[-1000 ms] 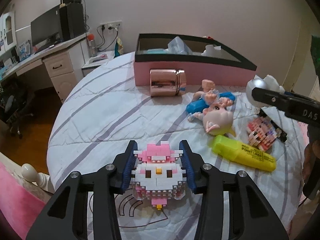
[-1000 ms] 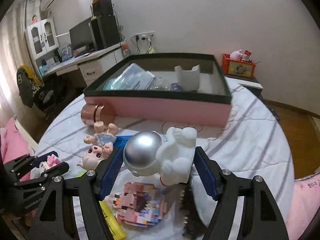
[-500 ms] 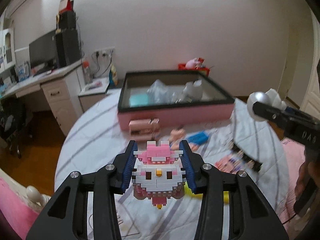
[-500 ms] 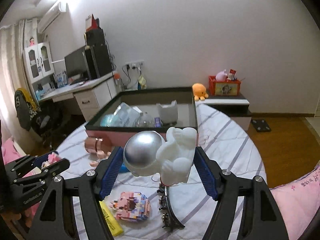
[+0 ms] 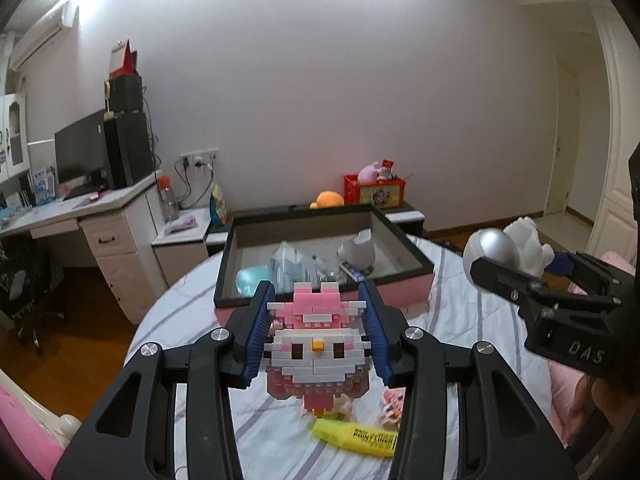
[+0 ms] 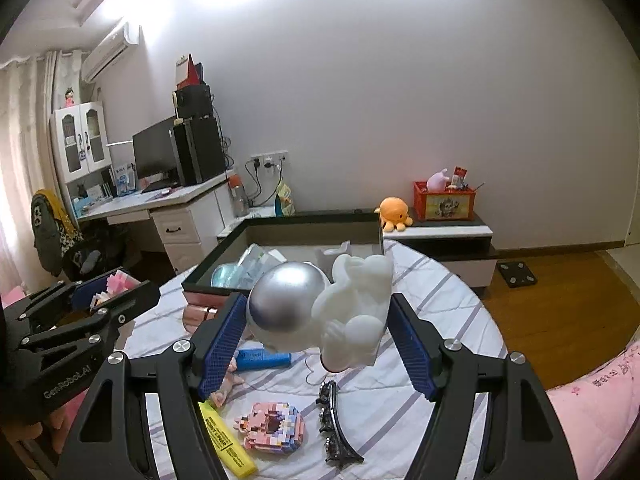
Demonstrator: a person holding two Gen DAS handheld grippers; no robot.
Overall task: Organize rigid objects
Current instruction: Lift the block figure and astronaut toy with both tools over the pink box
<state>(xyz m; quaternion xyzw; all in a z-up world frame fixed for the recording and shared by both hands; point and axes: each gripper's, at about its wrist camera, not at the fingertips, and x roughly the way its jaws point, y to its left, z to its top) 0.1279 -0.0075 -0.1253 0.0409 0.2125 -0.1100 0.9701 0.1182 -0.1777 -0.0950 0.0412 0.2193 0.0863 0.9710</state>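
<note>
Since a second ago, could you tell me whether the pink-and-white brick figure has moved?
Yes. The pink-and-white brick figure, in the left gripper, has risen off the striped tablecloth.

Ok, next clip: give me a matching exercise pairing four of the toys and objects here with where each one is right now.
Things:
1. pink and white brick-built owl figure
2. white astronaut figurine with silver helmet
3. yellow highlighter pen
4. crumpled clear plastic bag

Places:
A. lying on the striped bedspread
B. inside the pink box with black rim
C. clamped in the right gripper
D. clamped in the left gripper

Pairs: 1-D, 2-C, 3-A, 4-B
</note>
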